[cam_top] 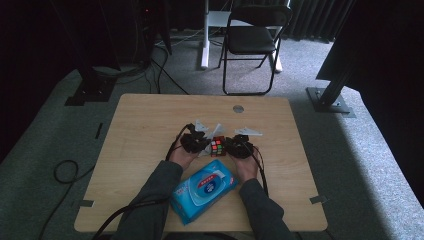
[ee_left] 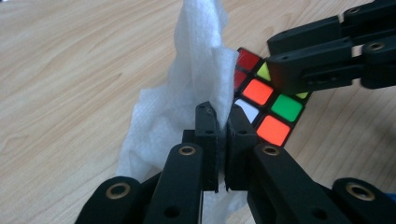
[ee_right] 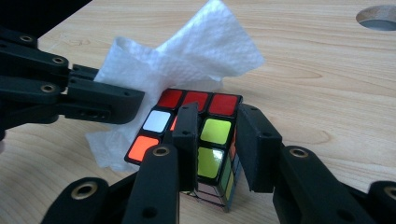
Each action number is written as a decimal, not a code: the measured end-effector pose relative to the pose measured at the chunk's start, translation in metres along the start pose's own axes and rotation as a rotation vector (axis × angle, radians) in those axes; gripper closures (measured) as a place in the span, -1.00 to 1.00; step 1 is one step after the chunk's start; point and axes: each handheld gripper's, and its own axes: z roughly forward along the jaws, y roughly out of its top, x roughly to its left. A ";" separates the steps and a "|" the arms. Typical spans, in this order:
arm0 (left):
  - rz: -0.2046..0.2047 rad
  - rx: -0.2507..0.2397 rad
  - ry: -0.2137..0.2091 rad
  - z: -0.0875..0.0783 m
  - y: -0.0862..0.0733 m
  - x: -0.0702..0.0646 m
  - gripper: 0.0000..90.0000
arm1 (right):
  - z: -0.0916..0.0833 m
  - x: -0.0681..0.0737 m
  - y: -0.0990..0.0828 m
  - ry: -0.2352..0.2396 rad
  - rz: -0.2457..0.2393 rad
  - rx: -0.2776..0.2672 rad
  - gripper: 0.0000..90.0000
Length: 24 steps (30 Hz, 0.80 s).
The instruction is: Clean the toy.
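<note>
Your left gripper (ee_left: pixel 222 122) has its fingers pinched together on a white wipe (ee_left: pixel 196 70), the sheet standing up in a crumpled peak above the pads and spilling down onto the table (ee_left: pixel 70 70) at about 8 o'clock from the pinch. Just beside that wipe, at roughly 2 o'clock in the left gripper view, sits the puzzle cube (ee_left: pixel 271 105), its top showing red, orange, green and white tiles, with the wipe touching its near edge. Your right gripper (ee_right: pixel 222 135) is clamped on that cube (ee_right: pixel 212 135): the fingers stand narrow, one pressed on the yellow-green face and one on the corner edge at 3 o'clock of it, so the cube's edge is held between them while the cube rests on the table (ee_right: pixel 327 70). In the right gripper view the wipe (ee_right: pixel 187 60) lies behind and to the 10 o'clock side of the cube, partly tucked under it, and your left gripper's black arm reaches in from 9 o'clock. From the high view, both hands meet near the middle of the table (cam_top: pixel 150 120), left gripper (cam_top: pixel 196 142) at 9 o'clock of the cube (cam_top: pixel 217 146) and right gripper (cam_top: pixel 239 146) at 3 o'clock, all close together. A blue pack of wipes (cam_top: pixel 204 190) lies at 6 o'clock from the cube, between your forearms, near the table's front edge. A black folding chair (cam_top: pixel 252 40) stands on the carpet at 12 o'clock beyond the table.
</note>
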 end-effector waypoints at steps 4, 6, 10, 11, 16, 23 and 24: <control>-0.012 0.020 -0.001 0.004 -0.002 0.003 0.90 | 0.000 0.000 0.000 0.001 0.001 0.000 0.56; -0.010 0.035 0.001 0.007 -0.002 0.003 0.90 | 0.000 0.000 0.000 0.001 0.000 0.000 0.56; -0.013 0.053 0.005 0.011 -0.002 0.003 0.92 | 0.000 0.000 0.000 0.000 0.001 0.000 0.56; -0.015 0.066 0.006 0.013 -0.002 0.004 0.92 | 0.000 0.000 0.000 0.000 0.001 0.000 0.56; 0.016 0.136 0.015 0.024 -0.006 0.001 0.92 | 0.000 0.000 0.000 0.000 0.002 0.000 0.56; 0.045 0.201 0.017 0.036 -0.010 -0.001 0.93 | 0.000 0.000 0.000 0.001 0.002 -0.002 0.56; 0.041 0.201 0.014 0.036 -0.010 -0.001 0.92 | 0.000 0.000 0.000 0.001 0.003 -0.003 0.56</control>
